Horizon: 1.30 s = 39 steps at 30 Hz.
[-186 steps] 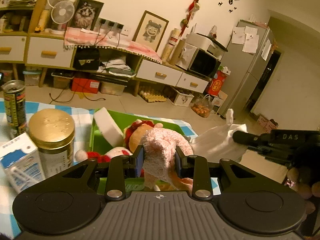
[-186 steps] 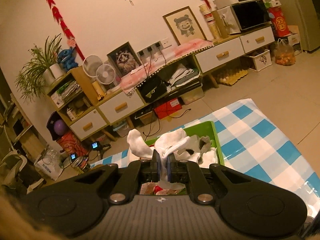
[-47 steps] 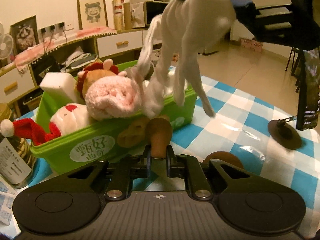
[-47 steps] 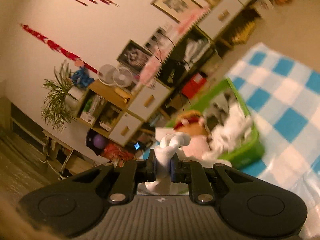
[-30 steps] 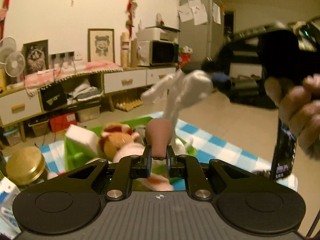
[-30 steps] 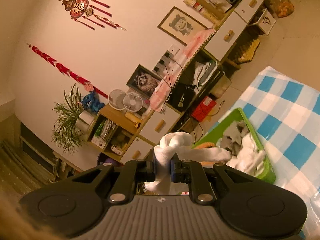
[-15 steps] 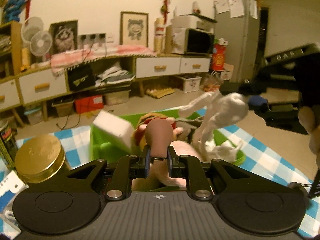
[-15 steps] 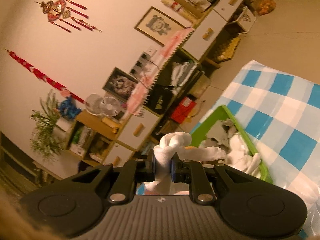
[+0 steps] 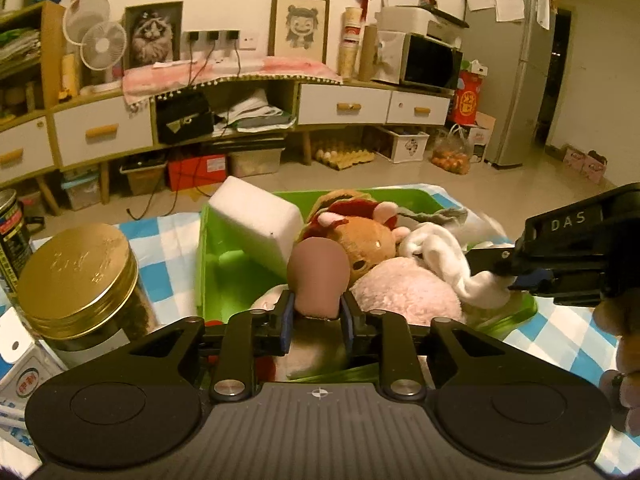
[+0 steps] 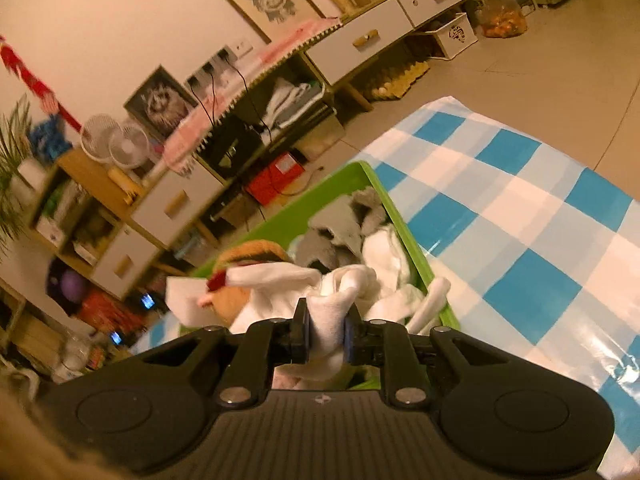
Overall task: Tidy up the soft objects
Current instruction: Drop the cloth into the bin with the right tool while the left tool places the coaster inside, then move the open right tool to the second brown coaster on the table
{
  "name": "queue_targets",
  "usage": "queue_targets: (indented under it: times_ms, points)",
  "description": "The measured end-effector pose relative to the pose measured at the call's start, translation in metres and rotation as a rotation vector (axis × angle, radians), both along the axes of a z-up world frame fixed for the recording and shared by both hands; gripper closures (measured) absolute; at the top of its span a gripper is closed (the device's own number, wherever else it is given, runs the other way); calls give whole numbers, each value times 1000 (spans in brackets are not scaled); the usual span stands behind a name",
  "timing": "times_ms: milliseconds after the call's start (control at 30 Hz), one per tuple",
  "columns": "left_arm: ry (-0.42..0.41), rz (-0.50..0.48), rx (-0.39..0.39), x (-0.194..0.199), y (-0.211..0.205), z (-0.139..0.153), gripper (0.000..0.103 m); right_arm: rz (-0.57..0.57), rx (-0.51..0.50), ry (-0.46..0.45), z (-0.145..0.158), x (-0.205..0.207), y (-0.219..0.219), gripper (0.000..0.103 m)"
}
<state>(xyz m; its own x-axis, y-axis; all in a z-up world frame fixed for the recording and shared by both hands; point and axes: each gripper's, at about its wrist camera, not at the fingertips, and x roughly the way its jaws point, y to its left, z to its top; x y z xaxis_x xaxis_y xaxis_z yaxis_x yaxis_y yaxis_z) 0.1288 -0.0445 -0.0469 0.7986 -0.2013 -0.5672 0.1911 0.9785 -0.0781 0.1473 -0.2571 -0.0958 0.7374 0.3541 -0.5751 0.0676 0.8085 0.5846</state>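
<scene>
A green bin (image 9: pixel 210 264) on the blue checked cloth holds a white foam block (image 9: pixel 256 220), a brown plush toy (image 9: pixel 364 240), a pink fluffy roll (image 9: pixel 404 296) and white and grey cloths (image 10: pixel 352 232). My left gripper (image 9: pixel 316 314) is shut on a brown plush piece (image 9: pixel 318 280) just above the bin's near side. My right gripper (image 10: pixel 326 332) is shut on a white cloth (image 10: pixel 328 316) and holds it low over the bin (image 10: pixel 404 224). It shows at the right of the left wrist view (image 9: pixel 508 276), with the cloth (image 9: pixel 444 256) draped on the toys.
A gold-lidded jar (image 9: pixel 80 280), a can (image 9: pixel 12 220) and a carton (image 9: pixel 20 376) stand left of the bin. The checked cloth (image 10: pixel 520 232) spreads to the right of the bin. Cabinets (image 9: pixel 340 108) and a fridge (image 9: pixel 516 60) line the far wall.
My right gripper has come down with the white cloth, from high above the bin to just over it. My left gripper has moved in over the bin with the brown piece.
</scene>
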Motion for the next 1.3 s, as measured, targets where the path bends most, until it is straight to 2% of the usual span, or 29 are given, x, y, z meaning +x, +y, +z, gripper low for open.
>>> queue_targets:
  times_ms: [200,233,300,367,467,700,933,1100,1300]
  points:
    - [-9,-9,-9,-6,1,5,61,25,34,-32,11,-6,-3,101]
    - [-10,-8,-14,-7,2,6,55,25,32,-34,13,-8,-4,98]
    - [-19,-9,-24,-12,4,9,48,24,34,-34,15,-10,-6,84]
    - [-27,-15,-29,-14,5,13,36,26,43,-35,17,-12,-9,76]
    - [-43,-31,-29,-21,7,17,25,34,51,-45,22,-17,-13,65]
    - [-34,-46,-22,-40,10,18,15,77,4,-92,33,-36,-16,53]
    - [-12,-53,-26,-63,19,12,10,129,-89,-136,33,-61,-18,48]
    - [25,-47,-23,-75,28,1,7,176,-180,-152,21,-80,-22,47]
    - [67,-34,-13,-85,35,-12,7,251,-298,-135,-9,-100,-21,47]
